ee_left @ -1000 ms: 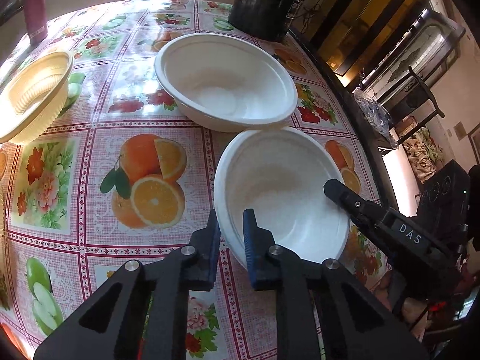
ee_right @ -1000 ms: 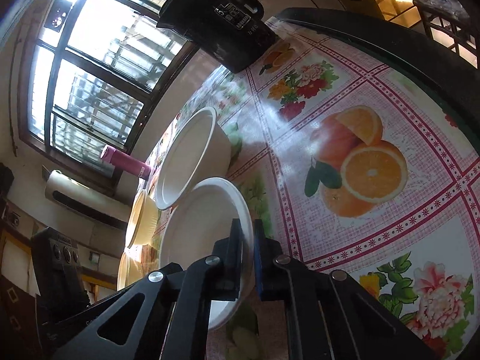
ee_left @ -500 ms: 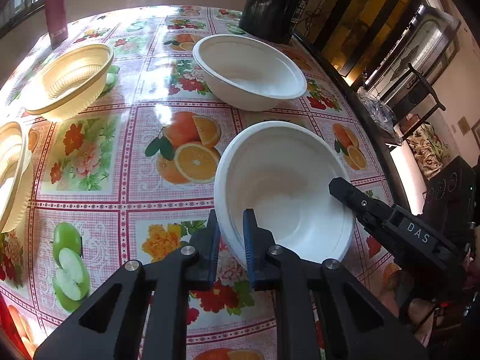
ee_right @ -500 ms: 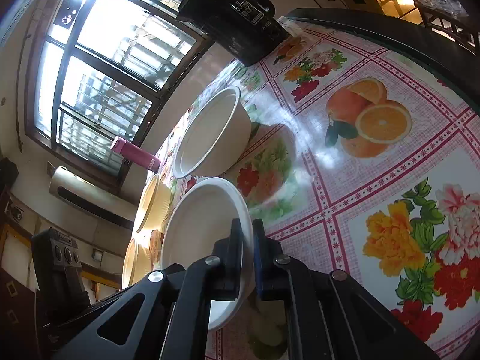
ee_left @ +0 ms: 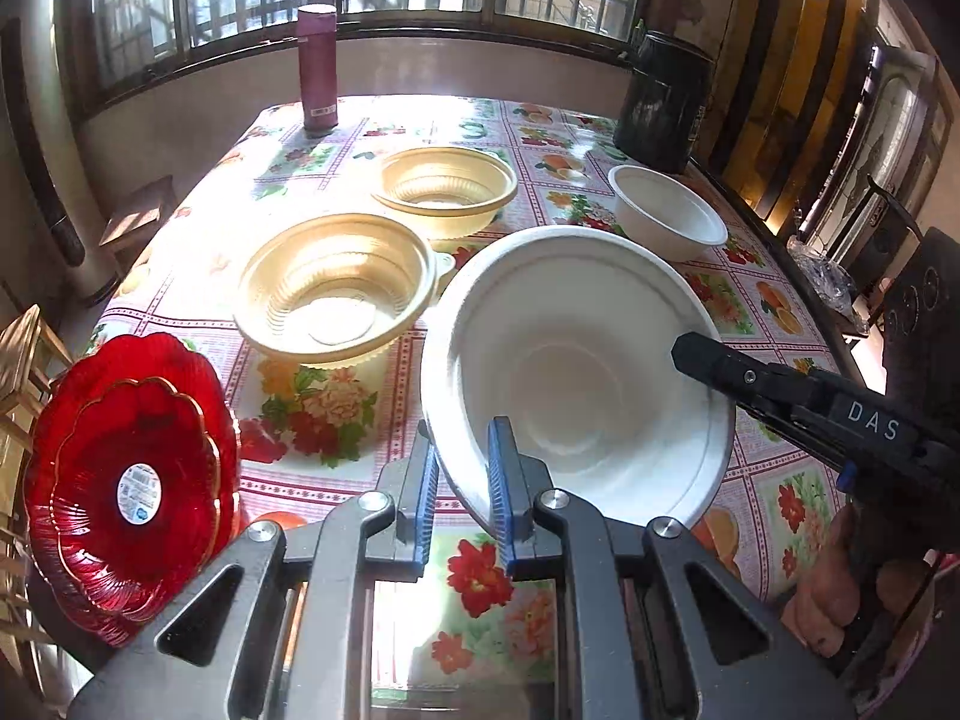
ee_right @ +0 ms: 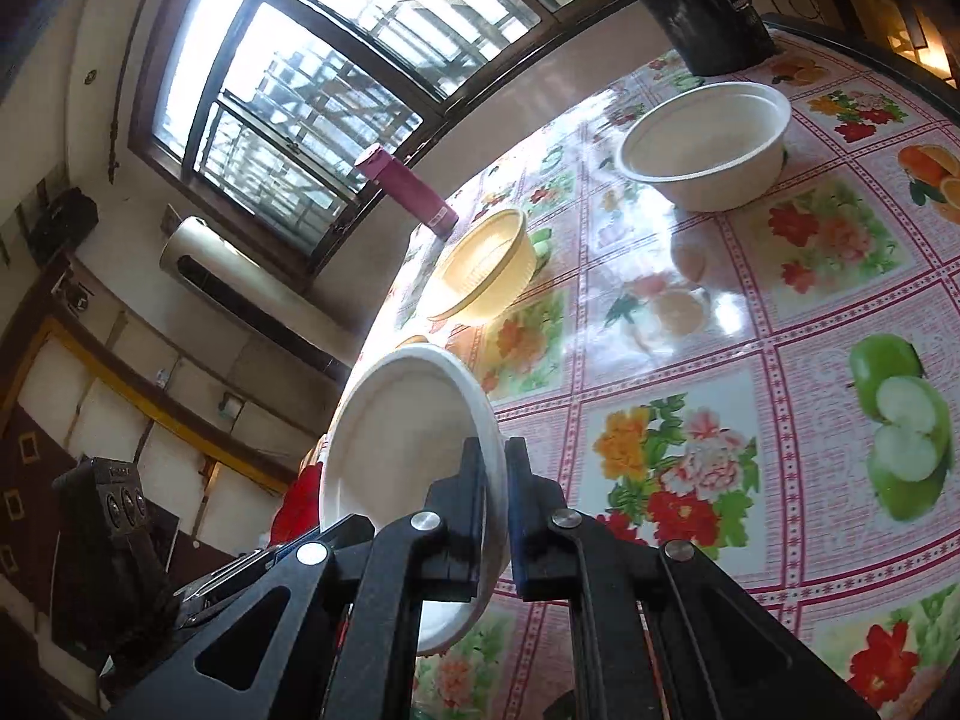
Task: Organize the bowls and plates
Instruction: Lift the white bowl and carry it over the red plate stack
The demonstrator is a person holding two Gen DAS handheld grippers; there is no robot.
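A white bowl (ee_left: 576, 360) is held above the table by both grippers. My left gripper (ee_left: 459, 480) is shut on its near rim. My right gripper (ee_right: 495, 486) is shut on the opposite rim, and its black finger (ee_left: 744, 375) shows in the left wrist view. The held bowl also shows in the right wrist view (ee_right: 402, 450). A second white bowl (ee_left: 666, 219) (ee_right: 708, 144) stands on the table at the right. Two yellow ribbed bowls (ee_left: 336, 288) (ee_left: 444, 189) stand in the middle. Stacked red glass plates (ee_left: 132, 480) lie at the near left.
A pink bottle (ee_left: 318, 69) stands at the far table edge by the window. A black container (ee_left: 666, 102) stands at the far right corner. The fruit-and-flower tablecloth (ee_right: 780, 360) covers the table. A wooden chair (ee_left: 24, 360) is at the left.
Both grippers have lifted the white bowl off the table and pulled it back and up. The yellow bowls, red plates and window have come into view.
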